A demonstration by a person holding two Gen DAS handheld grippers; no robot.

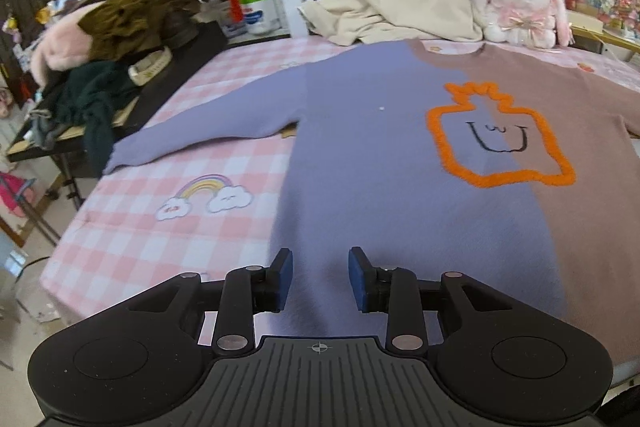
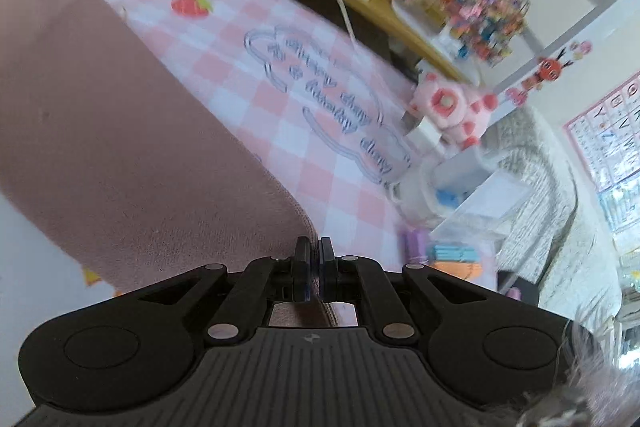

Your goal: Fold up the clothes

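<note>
A two-tone sweater (image 1: 360, 147), lilac on the left half and mauve on the right with an orange outlined figure on the chest, lies spread flat on a pink checked sheet (image 1: 160, 239). Its lilac sleeve stretches out to the left. My left gripper (image 1: 320, 263) hovers over the lilac lower part, jaws open, nothing between the blue pads. In the right wrist view my right gripper (image 2: 314, 247) is shut, its tips right at the edge of the mauve cloth (image 2: 120, 127). I cannot tell whether any cloth is pinched between its pads. This view is motion-blurred.
A cream garment (image 1: 400, 7) and a white-pink plush rabbit (image 1: 516, 3) lie at the bed's far edge below the bookshelves. A side table on the left carries dark clothes (image 1: 120, 27). Right of the bed (image 2: 320, 115) stand plush toys (image 2: 444, 107) and boxes.
</note>
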